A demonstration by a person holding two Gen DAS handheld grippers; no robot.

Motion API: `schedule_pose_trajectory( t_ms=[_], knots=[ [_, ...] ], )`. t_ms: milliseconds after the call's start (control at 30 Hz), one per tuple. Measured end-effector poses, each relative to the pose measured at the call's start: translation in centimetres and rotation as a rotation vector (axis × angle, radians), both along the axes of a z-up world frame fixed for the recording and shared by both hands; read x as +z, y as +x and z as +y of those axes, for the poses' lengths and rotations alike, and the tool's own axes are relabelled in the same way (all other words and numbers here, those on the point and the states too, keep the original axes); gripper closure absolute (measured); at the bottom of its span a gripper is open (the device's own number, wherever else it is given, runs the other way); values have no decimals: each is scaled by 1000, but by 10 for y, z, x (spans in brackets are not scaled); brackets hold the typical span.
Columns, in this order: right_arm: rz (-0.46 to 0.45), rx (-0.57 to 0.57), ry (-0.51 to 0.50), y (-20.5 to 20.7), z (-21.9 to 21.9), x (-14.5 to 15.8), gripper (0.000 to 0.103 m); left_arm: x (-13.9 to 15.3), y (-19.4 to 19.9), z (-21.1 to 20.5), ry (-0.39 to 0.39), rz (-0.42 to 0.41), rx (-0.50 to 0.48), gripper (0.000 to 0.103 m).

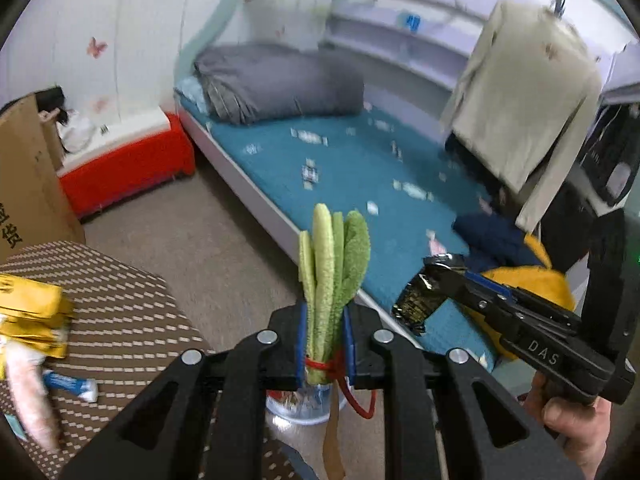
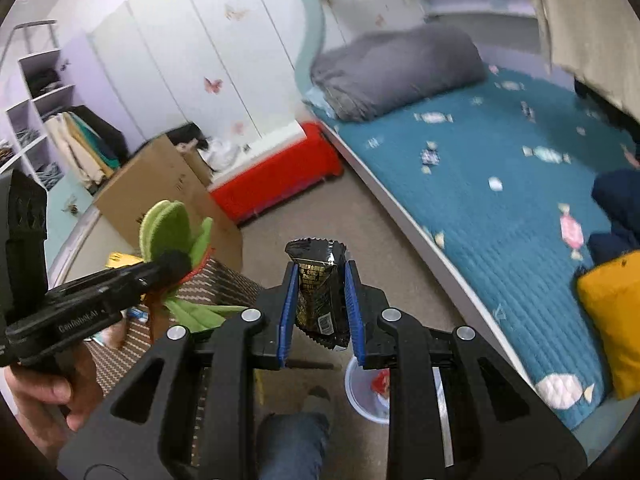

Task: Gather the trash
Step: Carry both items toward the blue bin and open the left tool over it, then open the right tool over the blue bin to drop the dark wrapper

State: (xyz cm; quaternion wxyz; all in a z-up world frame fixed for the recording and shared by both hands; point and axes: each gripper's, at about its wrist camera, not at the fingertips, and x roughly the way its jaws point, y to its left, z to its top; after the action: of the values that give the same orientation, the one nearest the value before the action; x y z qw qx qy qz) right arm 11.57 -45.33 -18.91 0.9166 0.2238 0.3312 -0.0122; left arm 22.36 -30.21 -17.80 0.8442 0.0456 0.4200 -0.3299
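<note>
Left wrist view shows the left gripper [image 1: 325, 336] clamped on a green felt bundle [image 1: 334, 276] and the right gripper [image 2: 322, 308] pinching a black wrapper [image 2: 320, 288], both mid-carry; next, I judge, release over the clear tub [image 2: 362, 390] just beneath the jaws

Even, soft indoor light, no hard shadows. Beyond my fingers everything smears with motion blur; fisheye bends edges, corners black.
</note>
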Motion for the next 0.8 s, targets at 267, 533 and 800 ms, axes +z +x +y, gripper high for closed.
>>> schedule_pose_trajectory(
  t_ms=[267,533,800],
  knots=[
    [139,-31,90,28,-25,-68,80,-71,25,-44,167,127,-54,87],
    [241,-57,235,47,-41,-126,42,-93,36,-50,255,145,-35,16],
    [255,-110,287,33,-42,-126,6,-66,36,-21,212,105,51,12]
  ],
)
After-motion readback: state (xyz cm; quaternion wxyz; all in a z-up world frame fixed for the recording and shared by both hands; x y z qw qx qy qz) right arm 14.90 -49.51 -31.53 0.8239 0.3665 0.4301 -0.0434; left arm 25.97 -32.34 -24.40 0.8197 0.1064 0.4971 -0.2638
